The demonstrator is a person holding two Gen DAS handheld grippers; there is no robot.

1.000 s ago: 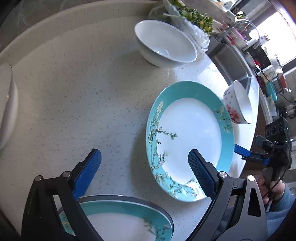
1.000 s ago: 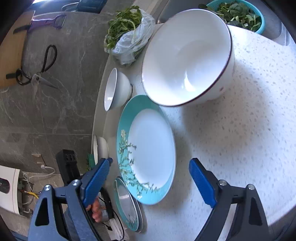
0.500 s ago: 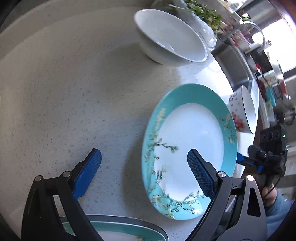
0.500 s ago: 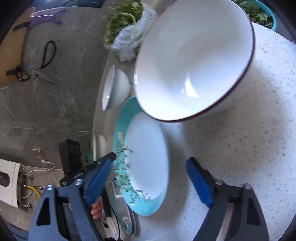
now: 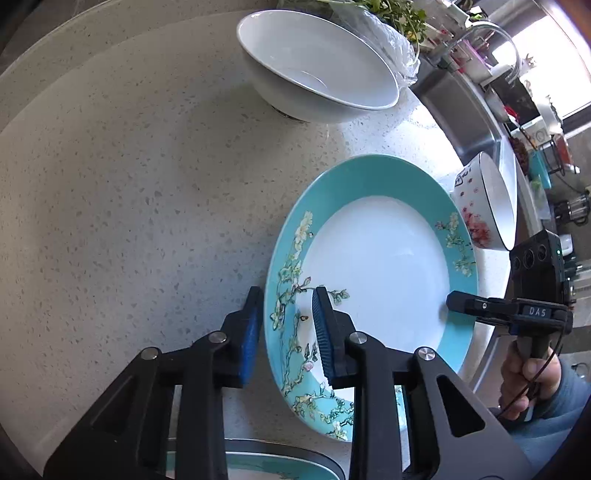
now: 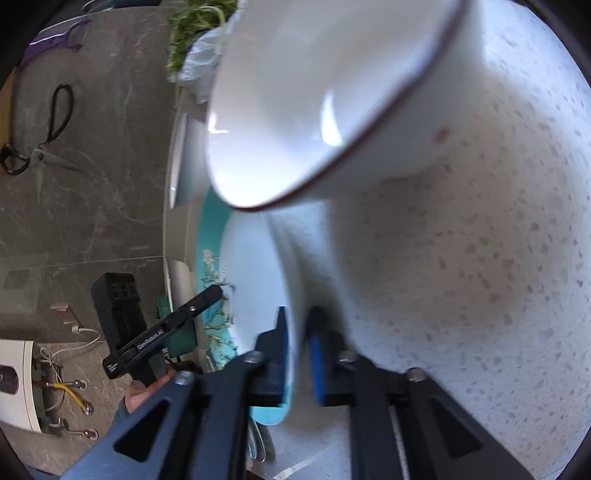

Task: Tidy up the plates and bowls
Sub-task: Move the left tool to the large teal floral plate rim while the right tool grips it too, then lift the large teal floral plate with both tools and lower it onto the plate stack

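Note:
A teal-rimmed floral plate [image 5: 376,266] lies on the speckled counter. My left gripper [image 5: 286,332] is shut on its near-left rim, one finger under, one on top. My right gripper [image 6: 297,354] is shut on the opposite rim of the same plate [image 6: 255,280]; it also shows in the left wrist view [image 5: 461,301]. A large white bowl [image 5: 317,62] stands at the back. A small flowered bowl [image 5: 484,206] sits by the plate's right edge and fills the top of the right wrist view [image 6: 314,103].
A second teal plate [image 5: 258,465] lies at the near edge under my left gripper. A bag of greens [image 5: 388,22] and a sink [image 5: 465,110] are behind the bowls. Scissors [image 6: 40,140] hang on the wall.
Both grippers have moved in onto the teal plate and closed on opposite rims. They were open and apart from it before.

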